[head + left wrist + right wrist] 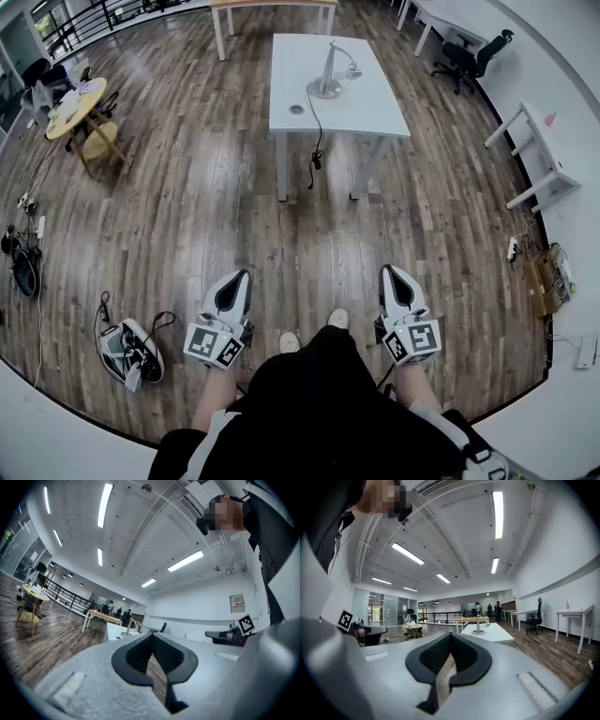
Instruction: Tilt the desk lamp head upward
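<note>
Left gripper [241,277] and right gripper [390,272] are carrying fingers shut, empty, risking shoving the far-off desk lamp [329,71] over.

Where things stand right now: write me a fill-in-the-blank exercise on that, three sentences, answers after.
1. The desk lamp stands on a ____ rectangular table.
2. In the head view, the round yellow table stands far to the ____ of the lamp.
3. The left tongs and the right tongs are both ____, with nothing between them.

Missing words: white; left; shut.
</note>
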Demonstrator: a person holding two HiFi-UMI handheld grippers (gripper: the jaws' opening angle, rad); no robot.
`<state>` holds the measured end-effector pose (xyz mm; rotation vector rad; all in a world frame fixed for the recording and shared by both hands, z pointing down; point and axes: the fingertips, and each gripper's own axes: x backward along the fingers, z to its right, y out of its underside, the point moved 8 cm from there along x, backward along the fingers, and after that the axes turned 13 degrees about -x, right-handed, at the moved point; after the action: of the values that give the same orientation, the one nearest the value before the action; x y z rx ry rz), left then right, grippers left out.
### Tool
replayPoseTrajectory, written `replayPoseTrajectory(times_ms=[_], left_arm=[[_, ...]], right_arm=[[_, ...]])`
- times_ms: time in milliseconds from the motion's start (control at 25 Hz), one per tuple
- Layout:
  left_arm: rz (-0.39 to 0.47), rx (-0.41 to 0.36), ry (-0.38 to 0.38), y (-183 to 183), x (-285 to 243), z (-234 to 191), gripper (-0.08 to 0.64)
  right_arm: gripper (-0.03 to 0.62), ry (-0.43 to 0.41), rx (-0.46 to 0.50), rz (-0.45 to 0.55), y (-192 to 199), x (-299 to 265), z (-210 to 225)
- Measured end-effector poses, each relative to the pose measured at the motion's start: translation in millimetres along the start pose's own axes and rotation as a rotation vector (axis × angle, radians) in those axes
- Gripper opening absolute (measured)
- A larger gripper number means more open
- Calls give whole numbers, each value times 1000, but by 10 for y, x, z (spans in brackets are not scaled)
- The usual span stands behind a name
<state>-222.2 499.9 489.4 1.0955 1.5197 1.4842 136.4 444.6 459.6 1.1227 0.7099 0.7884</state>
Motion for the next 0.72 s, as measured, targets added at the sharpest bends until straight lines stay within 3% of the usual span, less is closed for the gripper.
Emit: replayPoseTrajectory(times_ms=[360, 480, 720], left_arm=[[-22, -31, 27, -35, -352, -124, -2], [-19, -58, 23, -37, -566, -98, -2], [-24, -40, 11, 34, -1053, -110, -2]], right_arm=[[5, 4, -67, -10, 7, -409, 282], [3, -19, -70, -5, -39, -628, 391], [4, -88, -51, -39, -157, -1165, 645]])
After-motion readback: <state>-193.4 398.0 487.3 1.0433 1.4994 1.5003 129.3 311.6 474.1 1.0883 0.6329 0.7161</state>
